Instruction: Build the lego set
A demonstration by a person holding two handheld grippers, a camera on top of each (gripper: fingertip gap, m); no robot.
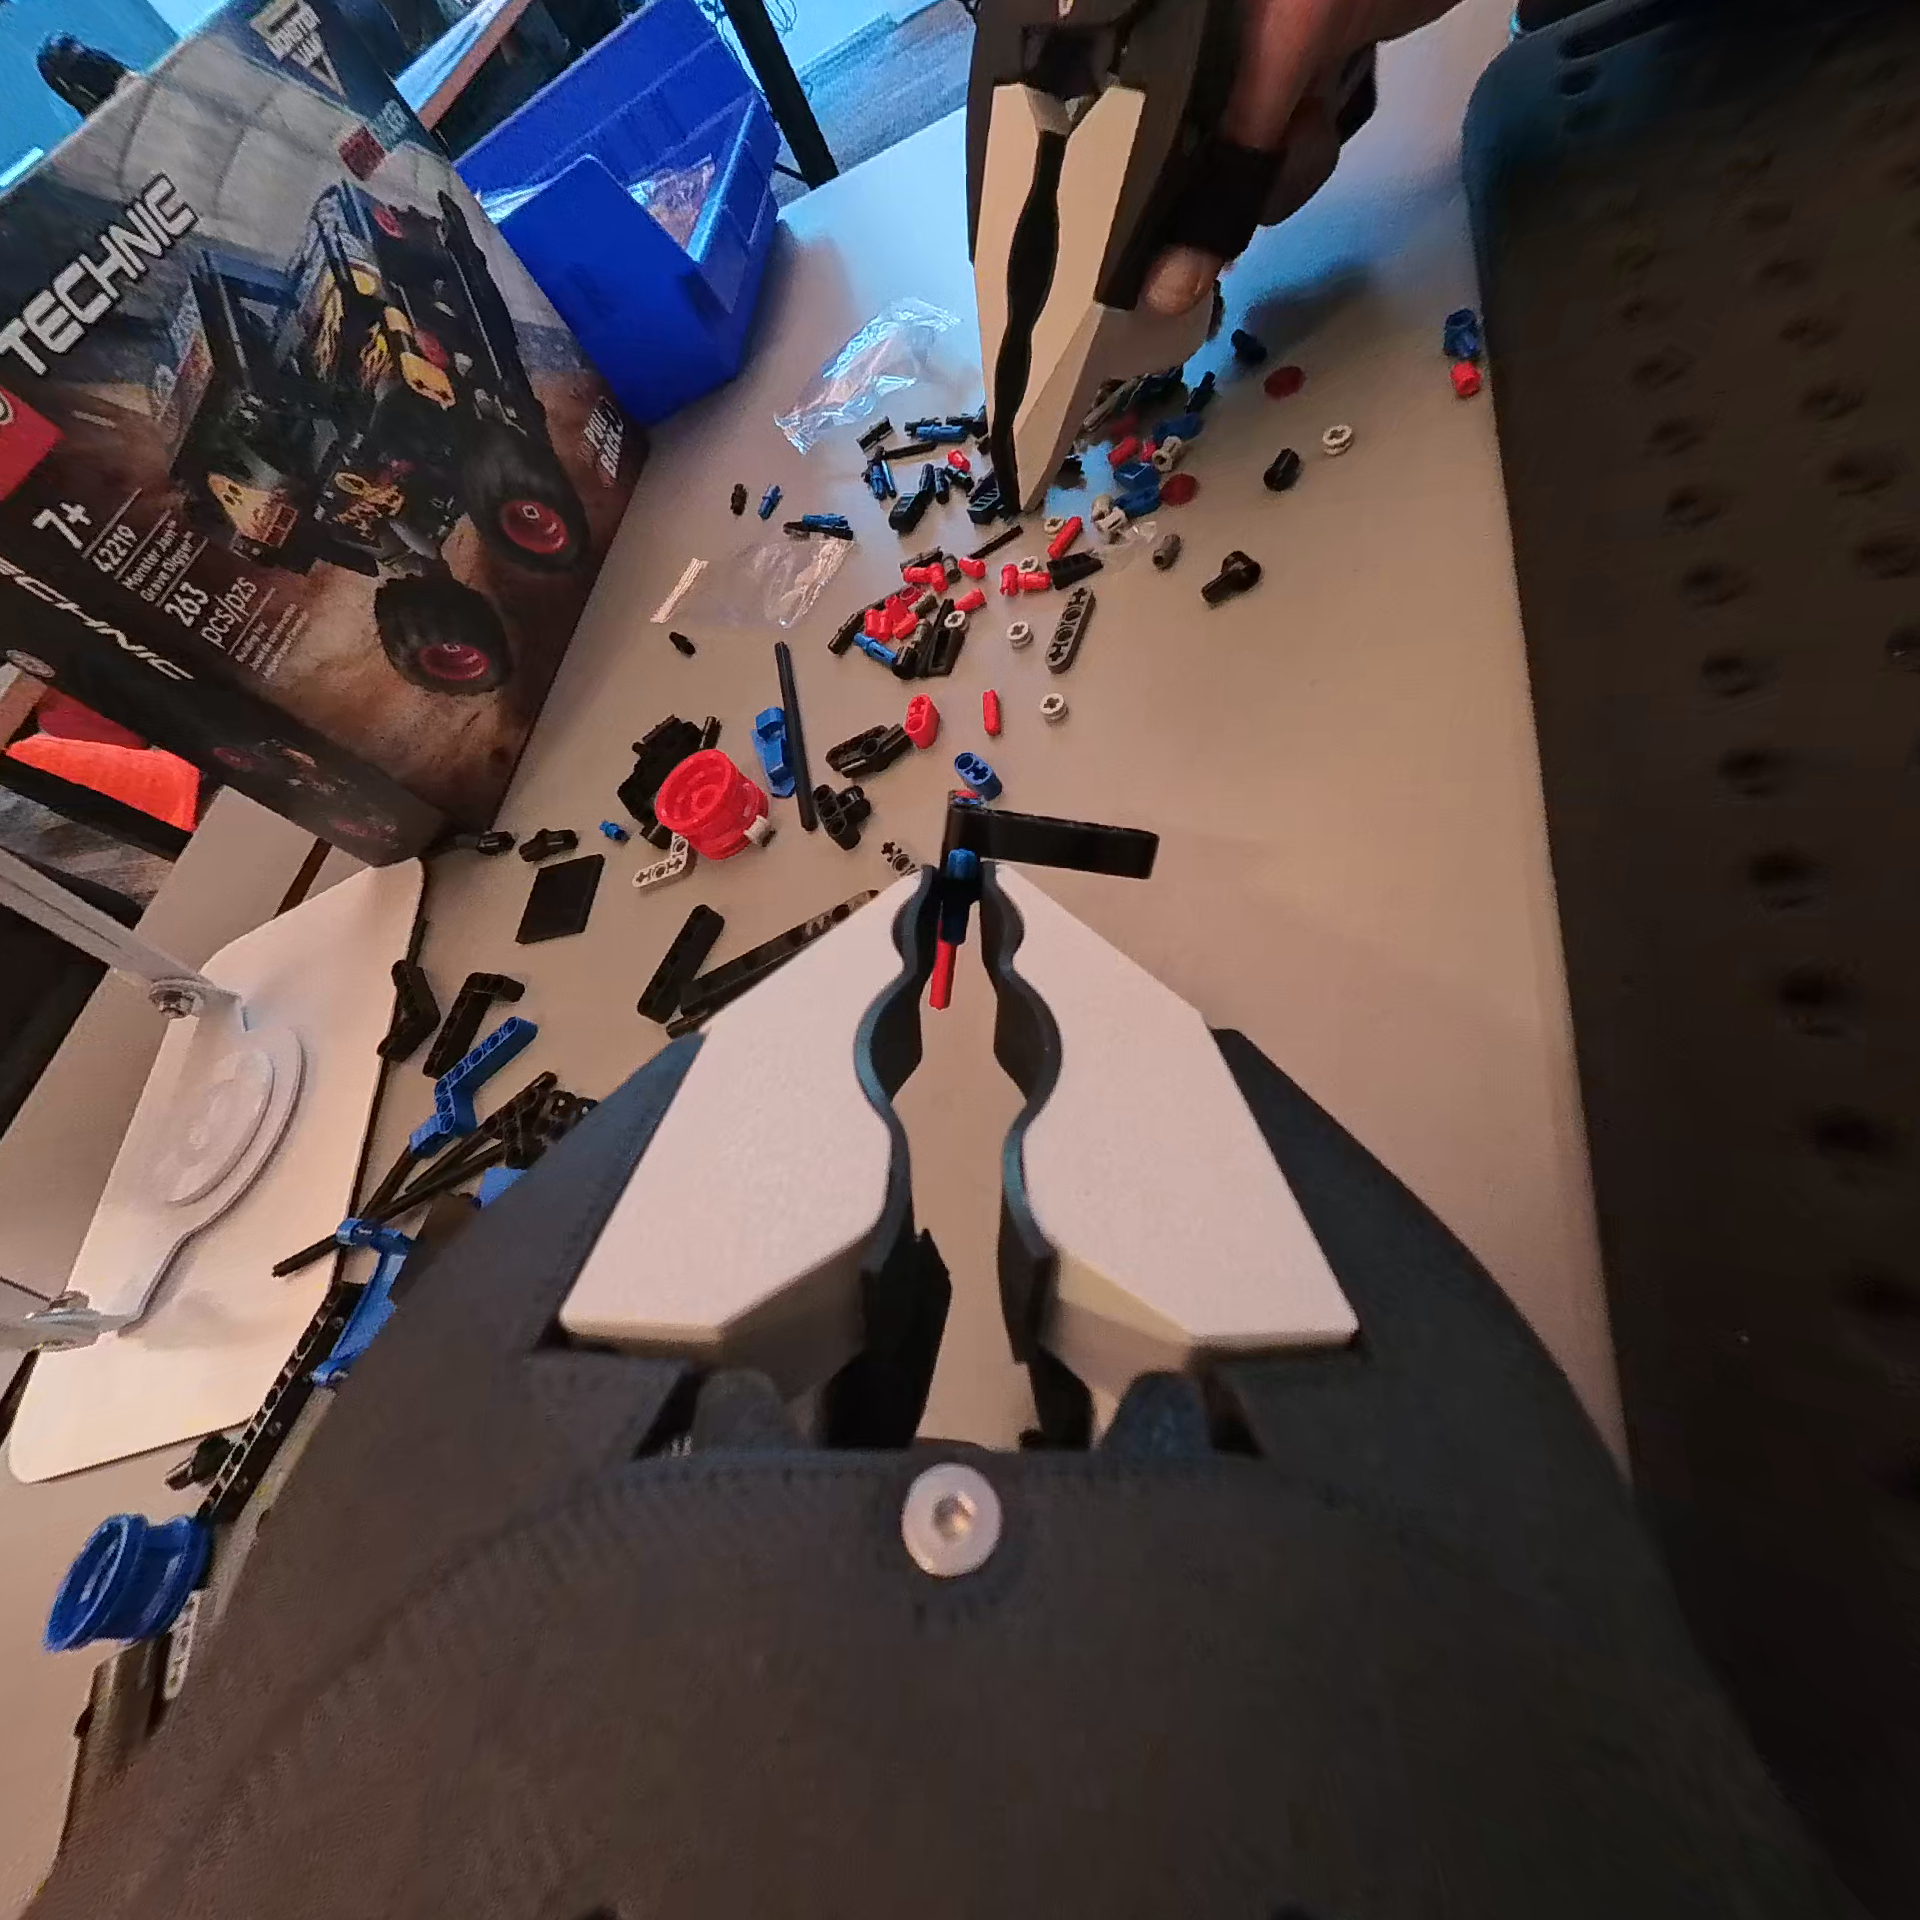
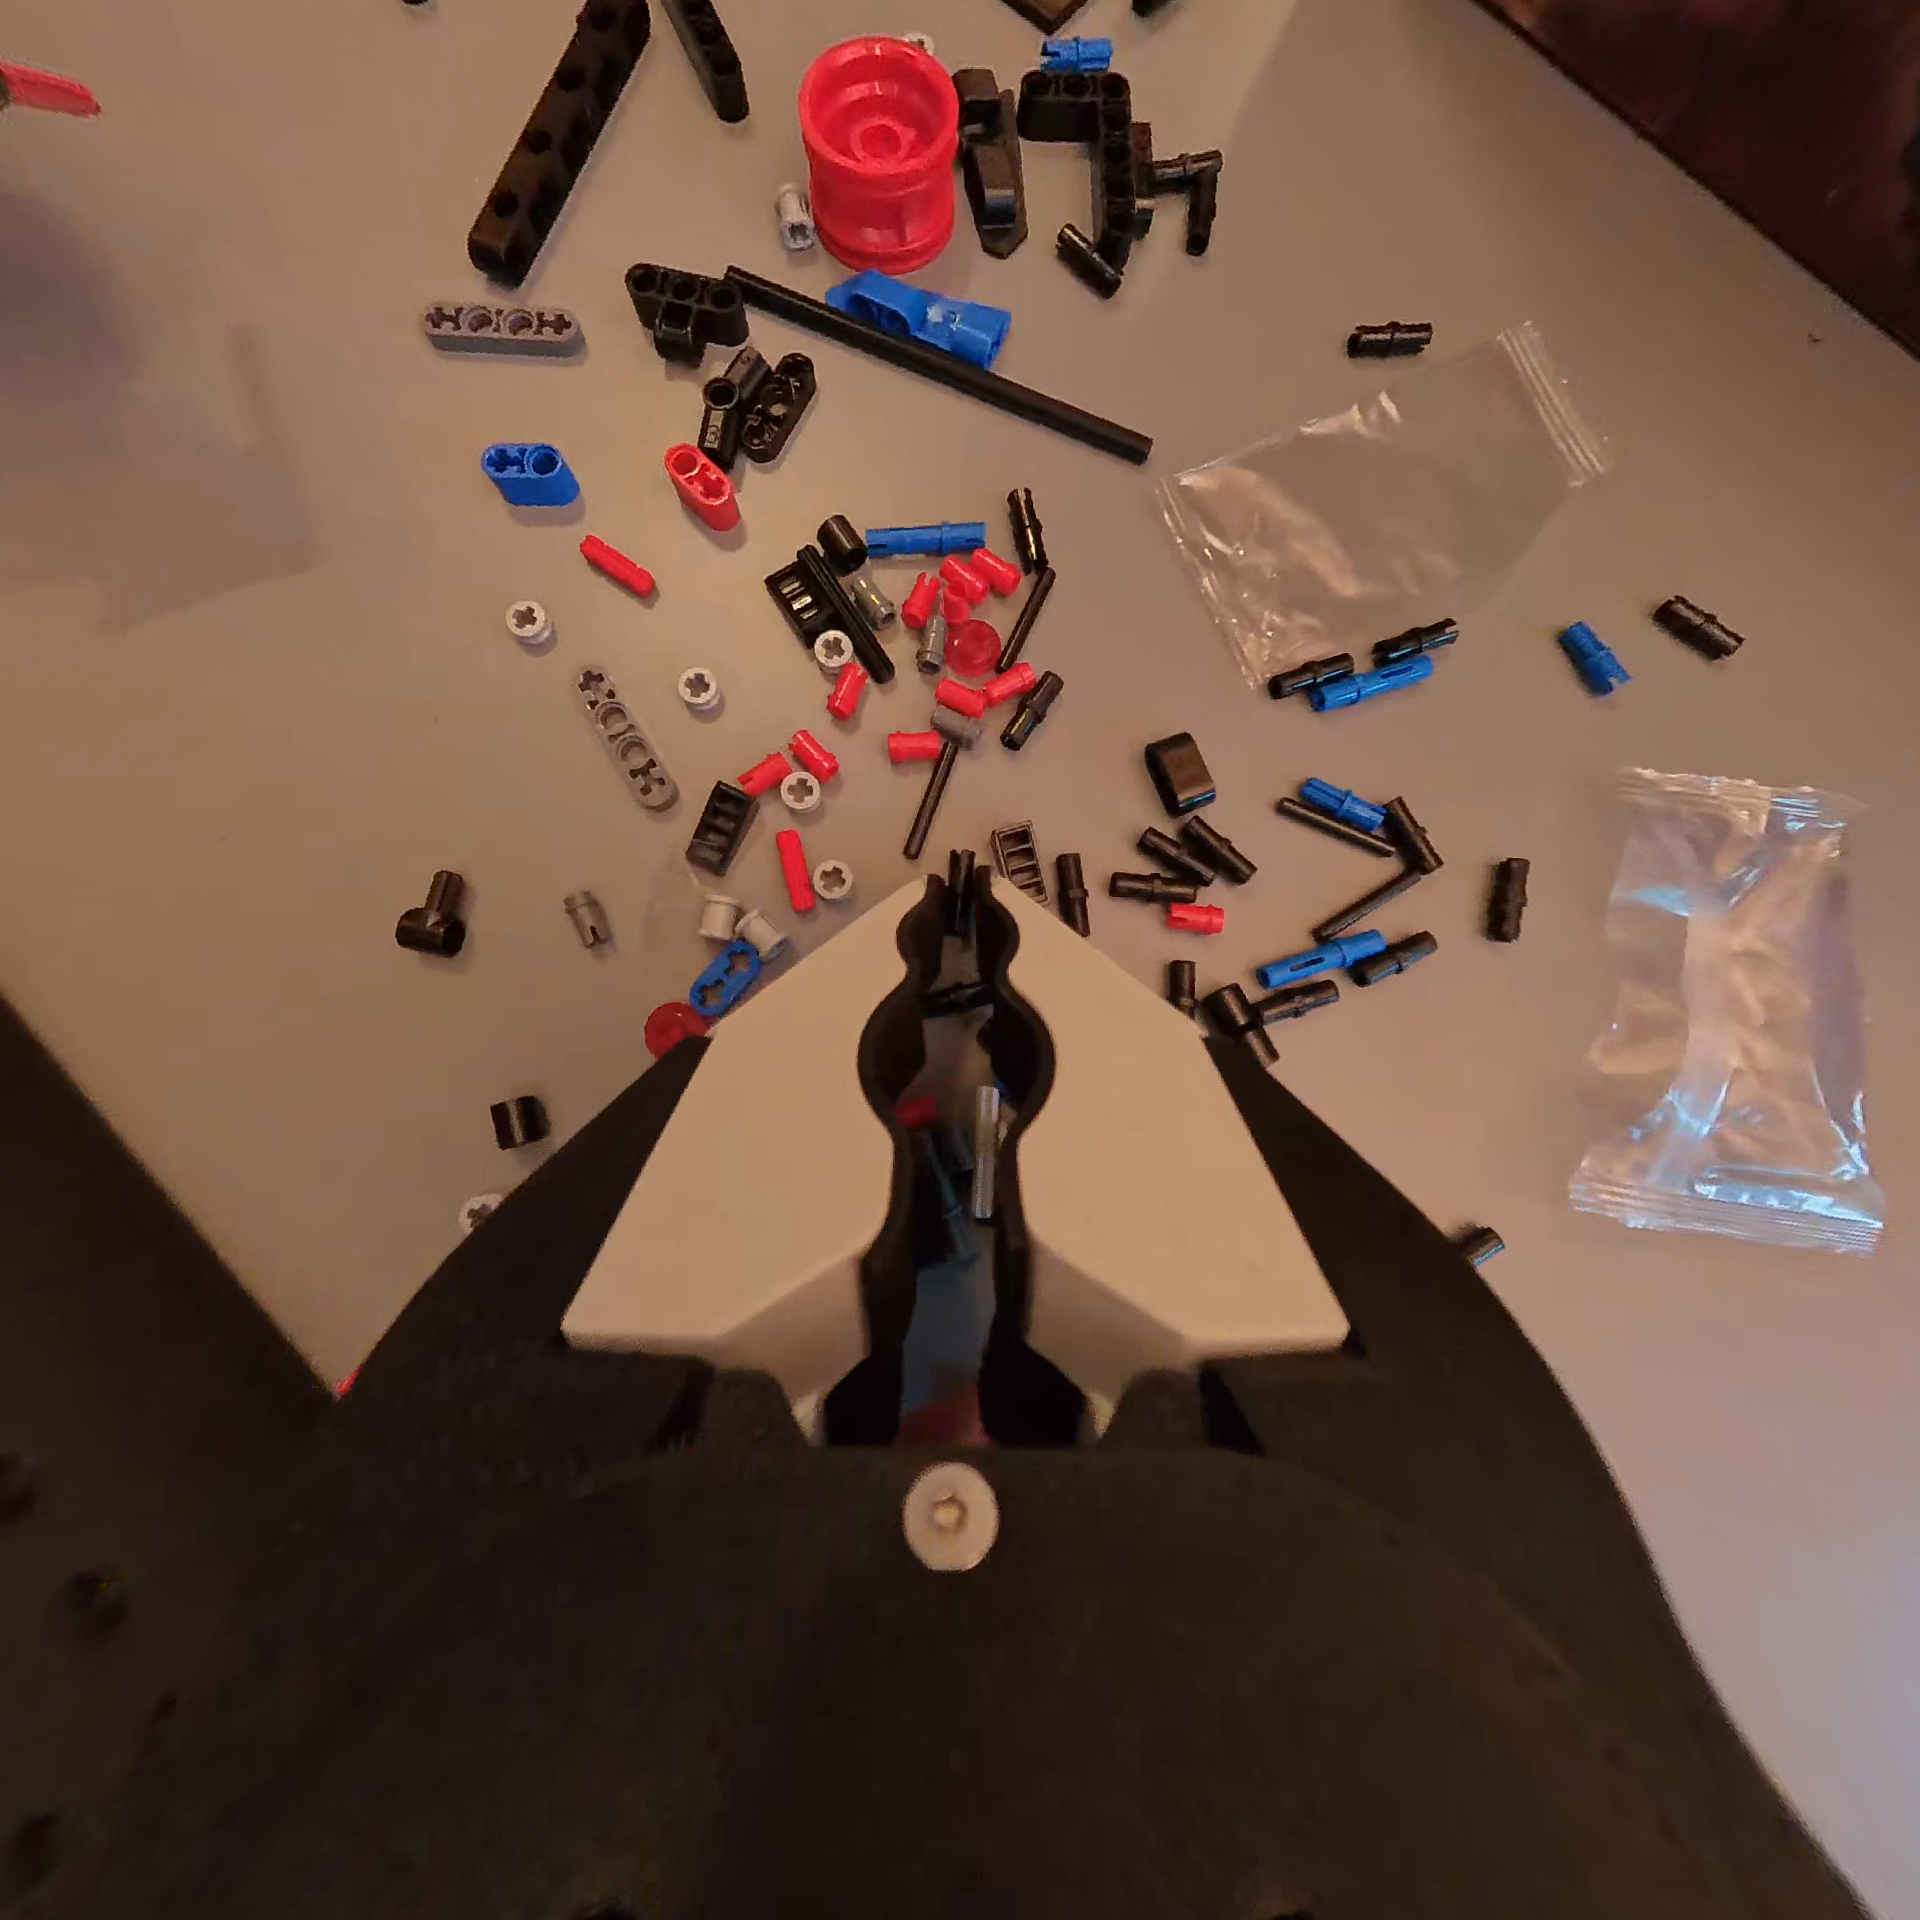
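My left gripper (image 1: 961, 883) is shut on a small assembly held above the grey table (image 1: 1299, 831): a black beam (image 1: 1049, 847) sticks out to the right of the tips, with a blue pin (image 1: 958, 881) and a red axle (image 1: 943, 977) between the fingers. My right gripper (image 2: 961, 883) points down into the scatter of small pins and is shut on a black pin (image 2: 961, 871) at its tips. It also shows in the left wrist view (image 1: 1008, 499), held by a hand at the far side of the pile.
The set's box (image 1: 260, 416) and a blue bin (image 1: 644, 208) stand at the far left. A red wheel hub (image 2: 878, 156), a long black axle (image 2: 935, 364), beams and clear bags (image 2: 1371, 520) lie about. A blue hub (image 1: 114, 1600) and a white stand base (image 1: 208, 1143) are near left. A dark perforated surface (image 1: 1714, 727) borders the right. Spacing between my two grippers at the tips: around 20 cm. The red wheel hub (image 2: 878, 156) lies around 12 cm away from my right fingertips.
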